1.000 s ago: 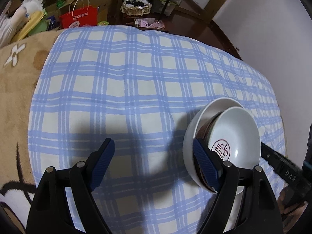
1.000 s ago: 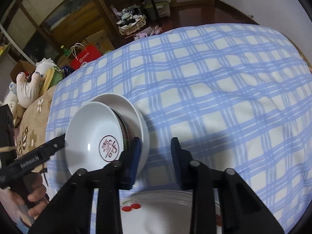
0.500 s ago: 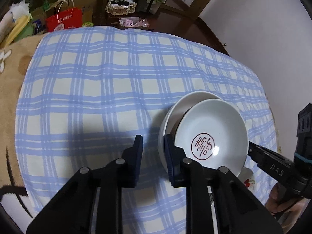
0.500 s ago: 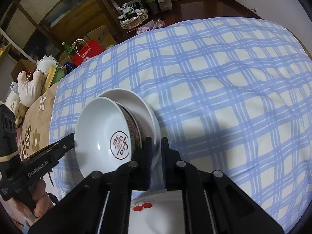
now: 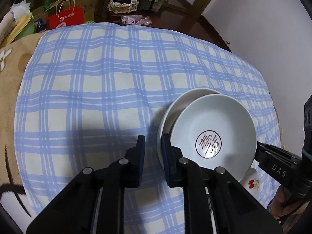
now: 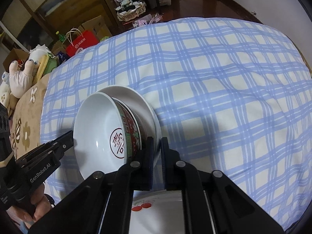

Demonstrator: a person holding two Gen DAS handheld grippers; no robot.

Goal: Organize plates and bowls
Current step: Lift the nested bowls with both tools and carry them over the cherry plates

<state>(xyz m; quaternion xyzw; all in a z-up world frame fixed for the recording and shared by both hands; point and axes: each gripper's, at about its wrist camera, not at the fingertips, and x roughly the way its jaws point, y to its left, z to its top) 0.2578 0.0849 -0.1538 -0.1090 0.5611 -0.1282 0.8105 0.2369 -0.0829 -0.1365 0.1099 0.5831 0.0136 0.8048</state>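
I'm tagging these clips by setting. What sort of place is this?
Probably a lived-in home room, not a kitchen. The dishes sit on a blue checked cloth spread beside a flowered blanket, with plush toys, a red shopping bag and cardboard boxes on the floor behind.

Under my view spreads a blue-and-white checked cloth [image 5: 109, 89] lying over a tan blanket with flower patterns [image 5: 9, 89]. Past its far edge I see a red paper bag with white handles [image 5: 65, 17] beside cardboard boxes [image 6: 95, 27], a lace-trimmed basket [image 5: 123, 4] on the dark wooden floor [image 5: 187, 19], and a white plush toy [image 6: 21, 74] at the left; a plain white wall [image 5: 263, 19] rises on the right
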